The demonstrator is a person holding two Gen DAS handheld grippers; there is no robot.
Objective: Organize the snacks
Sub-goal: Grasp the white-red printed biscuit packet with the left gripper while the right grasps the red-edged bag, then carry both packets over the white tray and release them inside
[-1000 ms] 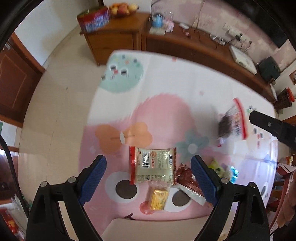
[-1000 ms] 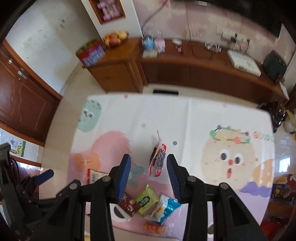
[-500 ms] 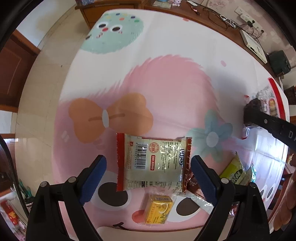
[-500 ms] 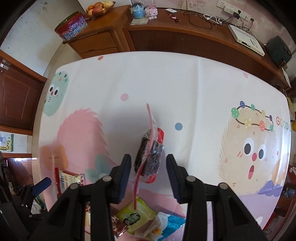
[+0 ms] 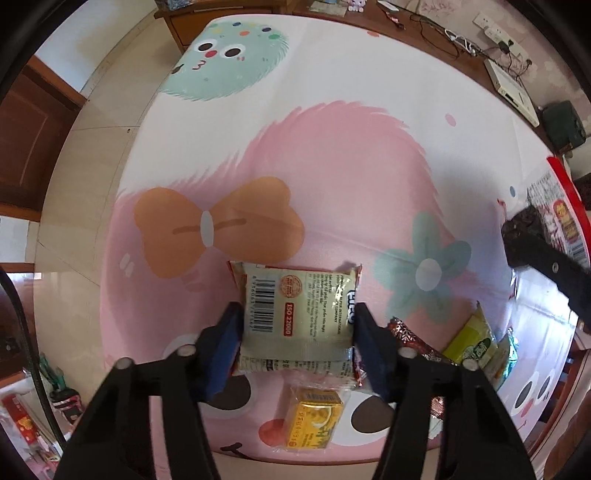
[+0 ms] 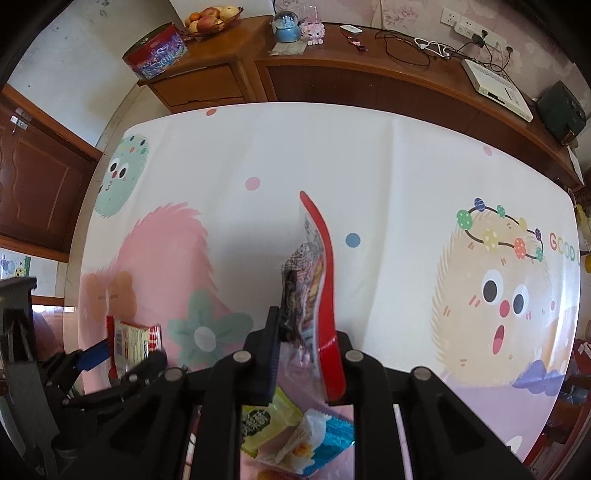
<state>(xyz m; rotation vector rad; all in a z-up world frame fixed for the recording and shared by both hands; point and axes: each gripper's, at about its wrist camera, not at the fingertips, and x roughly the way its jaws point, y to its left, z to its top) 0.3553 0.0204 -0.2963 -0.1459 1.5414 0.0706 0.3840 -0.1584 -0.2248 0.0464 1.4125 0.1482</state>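
A cream snack packet (image 5: 303,295) with red ends and a barcode lies on the cartoon tablecloth (image 5: 332,166). My left gripper (image 5: 295,314) points straight down over it, its jaws closing, and both blue pads press the packet's crumpled ends. In the right wrist view the same packet (image 6: 133,339) shows at the lower left. My right gripper (image 6: 306,328) is shut on a red-edged bag of dark snacks (image 6: 317,258), which stands on edge between the fingers. That bag (image 5: 561,214) and a black finger (image 5: 546,258) also appear at the right of the left wrist view.
A yellow box (image 5: 314,421), a red-brown wrapper (image 5: 410,339) and a green packet (image 5: 472,343) lie near the table's front edge. A blue-white packet (image 6: 325,439) lies under the right gripper. Behind the table stands a wooden sideboard (image 6: 369,74) with a tin (image 6: 155,55) and fruit bowl (image 6: 210,18).
Both grippers have come down toward the table. The left jaws went from wide apart to pressing the cream packet's ends. The right jaws have shut on the red-edged bag.
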